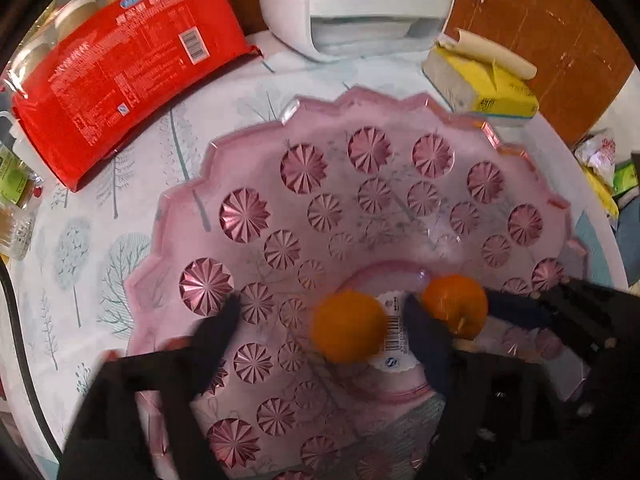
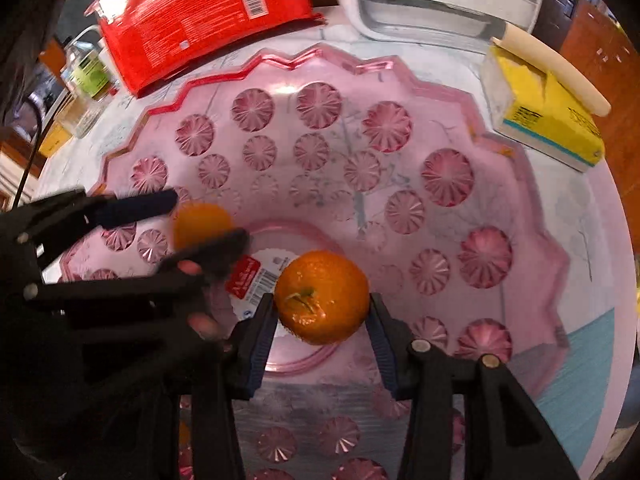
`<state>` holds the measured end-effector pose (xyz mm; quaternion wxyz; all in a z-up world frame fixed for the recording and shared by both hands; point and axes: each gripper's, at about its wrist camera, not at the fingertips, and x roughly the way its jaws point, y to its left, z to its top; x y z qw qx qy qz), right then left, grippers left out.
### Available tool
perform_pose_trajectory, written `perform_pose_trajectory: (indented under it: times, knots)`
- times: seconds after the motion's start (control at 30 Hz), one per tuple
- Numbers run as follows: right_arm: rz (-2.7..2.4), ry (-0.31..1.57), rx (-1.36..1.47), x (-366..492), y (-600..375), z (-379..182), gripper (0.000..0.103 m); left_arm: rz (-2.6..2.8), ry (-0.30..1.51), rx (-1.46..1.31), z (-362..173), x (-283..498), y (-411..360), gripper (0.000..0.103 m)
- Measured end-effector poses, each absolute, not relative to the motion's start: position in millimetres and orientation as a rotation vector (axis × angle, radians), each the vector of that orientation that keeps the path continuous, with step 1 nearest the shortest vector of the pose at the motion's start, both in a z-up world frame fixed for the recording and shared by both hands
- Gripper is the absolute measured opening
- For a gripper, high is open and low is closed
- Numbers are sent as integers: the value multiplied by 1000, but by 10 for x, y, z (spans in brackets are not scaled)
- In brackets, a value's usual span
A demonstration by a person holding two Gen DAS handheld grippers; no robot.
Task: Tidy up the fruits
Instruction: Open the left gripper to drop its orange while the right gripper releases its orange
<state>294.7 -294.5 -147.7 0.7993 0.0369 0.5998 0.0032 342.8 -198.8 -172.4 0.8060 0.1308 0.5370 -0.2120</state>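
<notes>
A translucent pink bowl (image 1: 248, 184) is showing rows of darker pink starburst discs. Two oranges (image 2: 322, 296) (image 1: 346, 328) are glowing bright orange, one with a green stem scar. The table (image 1: 92, 248) covering is displaying pale teal trees on white. A red packet (image 1: 128, 60) is carrying white print, beside a yellow box (image 2: 548, 116)

Behind my workspace there's a big red snack bag (image 1: 128, 68) lying flat on the tree-print tablecloth (image 1: 80, 248). A white appliance (image 1: 348, 4) sits at the back, and a yellow tissue pack (image 1: 480, 84) is off to its right (torn open on top). Small green-labelled jar (image 2: 90, 70) just left of the bag.
</notes>
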Motion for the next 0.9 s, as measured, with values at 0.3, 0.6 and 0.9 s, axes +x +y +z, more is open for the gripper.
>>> perform_pose_trajectory:
  times: [0.3, 0.6, 0.9]
  knots:
    - [57, 1247, 92, 2804, -2892, -1309, 58, -443, 1084, 325, -1481, 3225, -1950, 96]
    - [39, 1216, 108, 2622, -2862, -1073, 58, -408, 960, 234, -974, 2988, -1710, 96]
    - [29, 1204, 123, 2385, -2838, -712, 58, -344, 932, 236, -541, 2651, -1351, 96]
